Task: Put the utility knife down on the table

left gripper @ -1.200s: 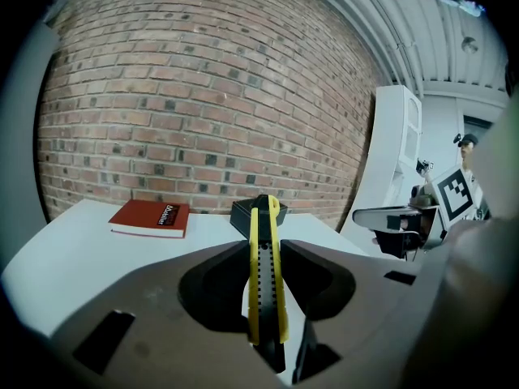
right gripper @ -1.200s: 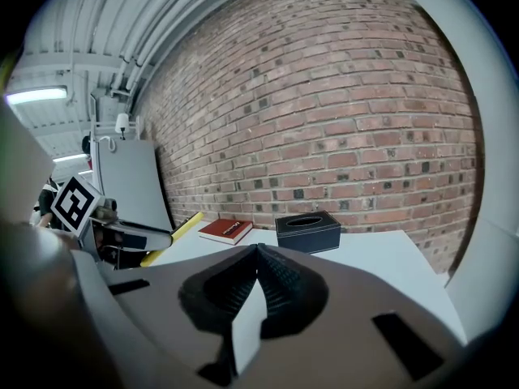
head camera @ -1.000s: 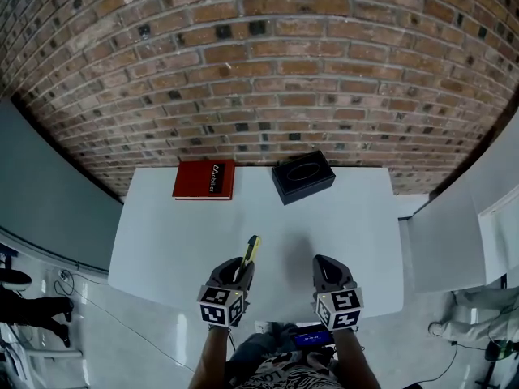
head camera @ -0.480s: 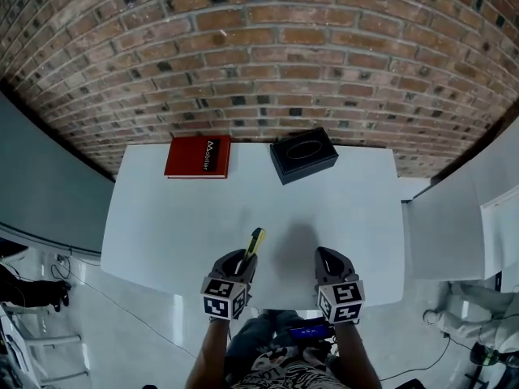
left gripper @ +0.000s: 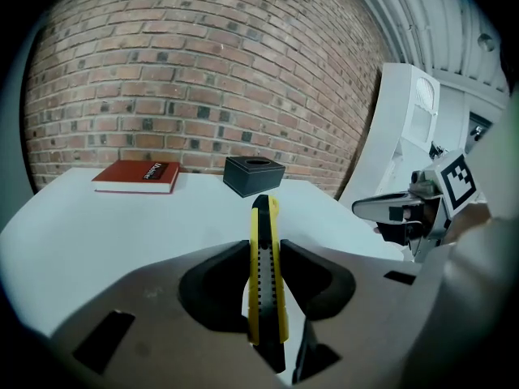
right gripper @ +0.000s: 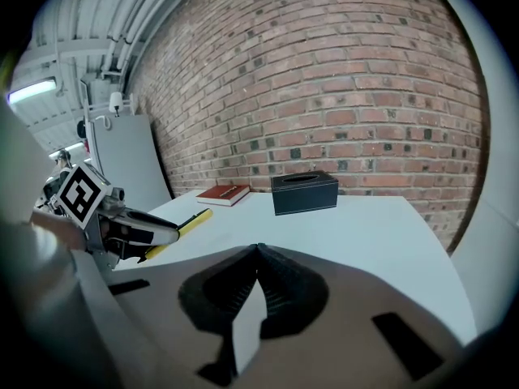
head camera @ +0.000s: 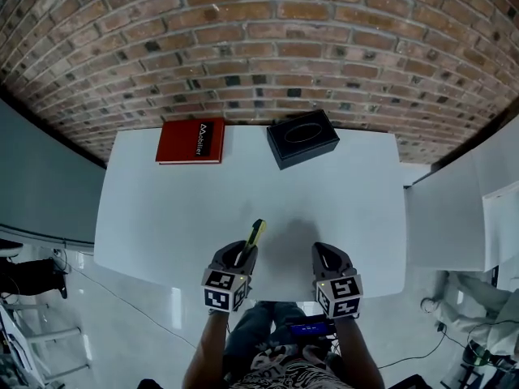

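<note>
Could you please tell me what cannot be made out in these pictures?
- Rear end of the yellow-and-black utility knife: hidden by the left gripper body, left gripper view.
- Whether the knife touches the white table: head view looks steeply down.
- Title on the red book: too small, head view.

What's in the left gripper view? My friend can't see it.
The left gripper grips a yellow and black utility knife, pointing forward over a white table. A red book and black box sit far back by a brick wall.
</note>
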`<action>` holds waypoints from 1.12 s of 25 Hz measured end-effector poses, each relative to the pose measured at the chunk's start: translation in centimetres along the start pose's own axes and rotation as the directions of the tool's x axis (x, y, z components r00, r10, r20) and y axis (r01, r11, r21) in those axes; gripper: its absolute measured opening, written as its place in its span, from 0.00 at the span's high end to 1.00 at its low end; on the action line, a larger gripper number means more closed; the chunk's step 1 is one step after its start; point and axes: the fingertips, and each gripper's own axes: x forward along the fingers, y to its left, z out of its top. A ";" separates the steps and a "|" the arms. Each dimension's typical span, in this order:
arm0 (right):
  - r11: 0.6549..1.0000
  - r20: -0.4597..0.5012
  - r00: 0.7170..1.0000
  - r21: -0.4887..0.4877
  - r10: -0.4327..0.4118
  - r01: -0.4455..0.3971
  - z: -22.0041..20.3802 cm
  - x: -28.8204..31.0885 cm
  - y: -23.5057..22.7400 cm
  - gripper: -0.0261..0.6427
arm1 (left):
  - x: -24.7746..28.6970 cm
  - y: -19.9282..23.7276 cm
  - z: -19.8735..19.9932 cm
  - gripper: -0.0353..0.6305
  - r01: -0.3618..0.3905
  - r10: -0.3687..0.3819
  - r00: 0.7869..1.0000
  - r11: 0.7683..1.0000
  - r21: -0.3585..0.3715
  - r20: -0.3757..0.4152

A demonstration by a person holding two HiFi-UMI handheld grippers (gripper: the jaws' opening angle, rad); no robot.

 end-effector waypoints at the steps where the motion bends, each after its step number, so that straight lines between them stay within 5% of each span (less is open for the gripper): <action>1: 1.000 -0.007 1.000 -0.001 0.001 -0.001 -0.3 0.1 0.0 0.96 | 0.2 -0.1 -0.2 0.76 0.003 -0.003 1.000 1.000 0.004 -0.006; 28: 1.000 -0.105 0.994 0.024 -0.005 0.007 -4.8 2.4 -2.5 0.96 | 6.3 1.9 -6.5 0.76 -0.025 0.025 0.986 1.000 0.000 -0.165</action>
